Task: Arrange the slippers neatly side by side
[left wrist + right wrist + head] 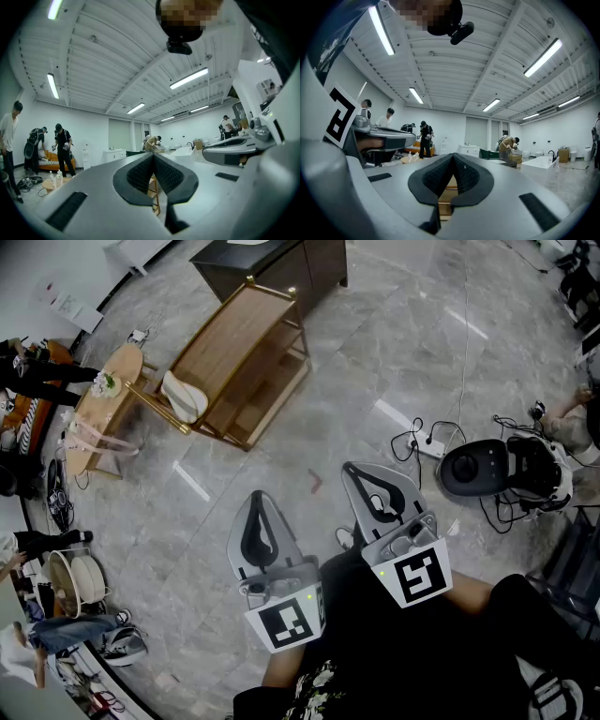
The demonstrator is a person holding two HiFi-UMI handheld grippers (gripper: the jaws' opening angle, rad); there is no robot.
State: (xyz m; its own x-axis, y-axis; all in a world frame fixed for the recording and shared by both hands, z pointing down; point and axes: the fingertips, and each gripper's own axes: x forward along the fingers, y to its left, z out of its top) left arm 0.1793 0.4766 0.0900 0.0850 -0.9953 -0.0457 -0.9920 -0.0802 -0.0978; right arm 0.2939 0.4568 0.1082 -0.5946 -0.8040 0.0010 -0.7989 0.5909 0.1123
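The left gripper's ribbed black pads press flat against each other with nothing between them. The right gripper is closed the same way, pad on pad and empty. Both are held level, side by side, just in front of the person's dark shirt.

The two gripper views look out across the room. Behind the closed tips of each, only a slice of a wooden rack shows. Farther off are white walls, ceiling strip lights and several people standing at work. In the left gripper view an orange sofa stands at the far left. Neither of these views shows the slippers.

Only the head view does, looking down on the grey marble floor. There the slippers show as a white shape at the rack's near left end. Which shelf they rest on, and whether there is one or two, cannot be made out. They lie far and to the left of both sets of fingertips, well apart from them, with bare floor between.

Left of the rack stands a small oval wooden table. Beyond the rack is a dark cabinet. To the right of the grippers lie a power strip, loose cables and a black device.
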